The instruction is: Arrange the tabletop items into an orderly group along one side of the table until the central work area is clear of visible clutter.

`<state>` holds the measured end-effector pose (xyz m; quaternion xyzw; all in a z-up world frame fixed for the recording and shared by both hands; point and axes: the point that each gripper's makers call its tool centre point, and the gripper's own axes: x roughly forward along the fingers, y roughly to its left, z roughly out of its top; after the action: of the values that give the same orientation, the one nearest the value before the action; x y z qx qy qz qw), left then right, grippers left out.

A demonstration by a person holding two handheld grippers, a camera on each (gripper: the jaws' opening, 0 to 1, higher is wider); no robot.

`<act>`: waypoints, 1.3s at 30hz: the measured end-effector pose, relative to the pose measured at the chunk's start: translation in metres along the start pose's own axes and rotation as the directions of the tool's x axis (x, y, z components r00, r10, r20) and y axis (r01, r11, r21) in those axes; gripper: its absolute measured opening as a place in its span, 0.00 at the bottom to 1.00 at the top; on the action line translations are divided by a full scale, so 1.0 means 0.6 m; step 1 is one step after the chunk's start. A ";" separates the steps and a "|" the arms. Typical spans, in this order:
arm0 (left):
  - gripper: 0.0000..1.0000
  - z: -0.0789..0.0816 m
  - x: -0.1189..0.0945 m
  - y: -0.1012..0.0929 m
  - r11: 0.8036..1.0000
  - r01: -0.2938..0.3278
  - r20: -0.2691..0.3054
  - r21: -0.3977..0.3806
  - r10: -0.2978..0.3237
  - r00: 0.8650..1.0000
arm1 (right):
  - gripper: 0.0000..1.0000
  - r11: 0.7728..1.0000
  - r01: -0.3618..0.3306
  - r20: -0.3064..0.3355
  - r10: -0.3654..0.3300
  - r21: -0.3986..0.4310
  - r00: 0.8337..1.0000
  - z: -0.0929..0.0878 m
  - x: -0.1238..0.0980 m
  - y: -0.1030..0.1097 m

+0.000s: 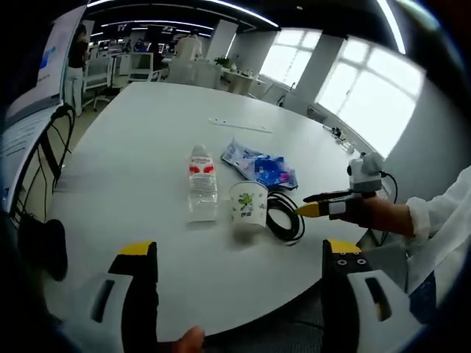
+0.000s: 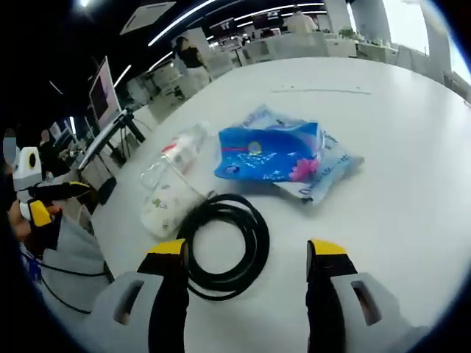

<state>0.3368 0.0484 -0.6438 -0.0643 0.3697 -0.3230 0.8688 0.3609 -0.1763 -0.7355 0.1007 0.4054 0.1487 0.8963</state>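
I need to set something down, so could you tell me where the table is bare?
Bare: the white table left of the water bottle, and beyond the blue packets. Crowded: bottle, paper cup, black cable coil and packets cluster together.

This is an open-plan office. A large white table [image 1: 140,147] stands in the foreground, and beyond its far edge are rows of desks [image 1: 213,73] with office chairs [image 1: 140,66] and people standing among them. Long strip lights [image 1: 162,23] run across the dark ceiling above the table. Tall windows [image 1: 368,103] lie off one side of it, a monitor [image 2: 103,92] off another.
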 end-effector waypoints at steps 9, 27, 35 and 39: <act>0.95 -0.002 -0.007 0.002 1.000 0.004 0.000 -0.004 -0.004 1.000 | 0.58 0.999 0.019 -0.026 -0.020 -0.031 0.999 -0.006 0.018 -0.004; 0.94 -0.011 -0.010 0.004 1.000 0.002 -0.001 -0.027 -0.002 1.000 | 0.20 0.962 0.126 -0.062 -0.145 -0.242 0.987 -0.019 0.038 -0.028; 0.94 -0.011 -0.007 0.000 1.000 0.008 -0.005 -0.023 -0.008 1.000 | 0.07 0.978 0.132 -0.070 -0.145 -0.164 0.987 -0.020 0.045 -0.025; 0.94 -0.010 -0.008 0.001 1.000 0.006 -0.001 -0.026 -0.006 1.000 | 0.03 0.992 0.099 -0.089 -0.107 -0.081 0.990 -0.021 0.039 -0.024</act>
<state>0.3302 0.0524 -0.6453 -0.0764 0.3741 -0.3210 0.8667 0.3685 -0.1807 -0.7644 0.0383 0.4455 0.1222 0.8861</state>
